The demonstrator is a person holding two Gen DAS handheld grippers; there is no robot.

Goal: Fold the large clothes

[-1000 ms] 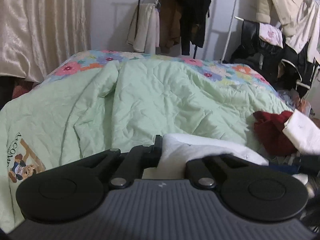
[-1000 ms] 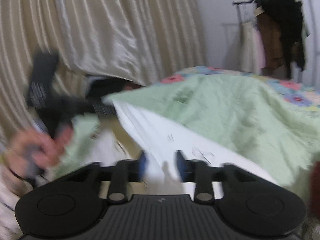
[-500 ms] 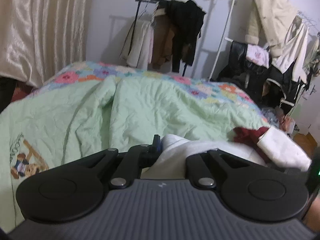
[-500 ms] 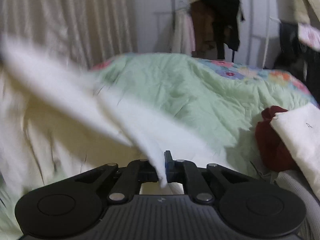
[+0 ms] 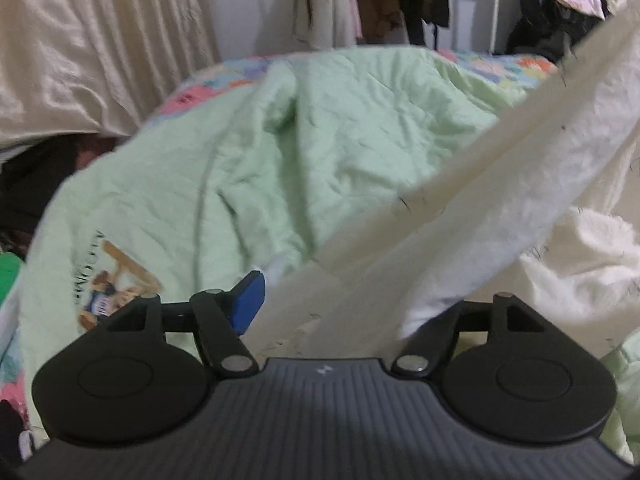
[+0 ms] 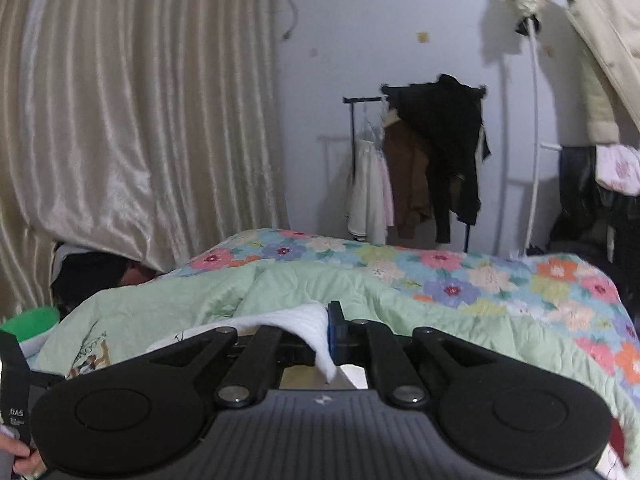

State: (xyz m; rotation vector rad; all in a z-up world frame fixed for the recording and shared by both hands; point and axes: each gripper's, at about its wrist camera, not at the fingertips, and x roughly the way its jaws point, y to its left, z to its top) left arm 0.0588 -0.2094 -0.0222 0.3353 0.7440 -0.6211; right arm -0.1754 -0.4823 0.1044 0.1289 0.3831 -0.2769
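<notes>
A large white fleecy garment (image 5: 500,200) stretches taut from my left gripper (image 5: 344,308) up to the upper right in the left wrist view. The left jaws are opening. Their blue left pad (image 5: 248,300) stands clear of the cloth, and the right finger is hidden under it. The garment still lies across the gap. In the right wrist view my right gripper (image 6: 328,336) is shut on a fold of the white garment (image 6: 304,320), held above the bed. More of the garment is bunched at the right (image 5: 580,264).
A pale green quilt (image 5: 300,152) with a cartoon print covers the bed over a floral sheet (image 6: 460,272). Cream curtains (image 6: 140,120) hang at the left. Clothes racks (image 6: 432,152) stand by the far wall. A hand holding the other gripper's handle (image 6: 14,404) shows at the lower left.
The left jaws went from shut on the white cloth to wide apart, and the gripper dipped. The right jaws shut on the cloth and lifted it, pulling it taut.
</notes>
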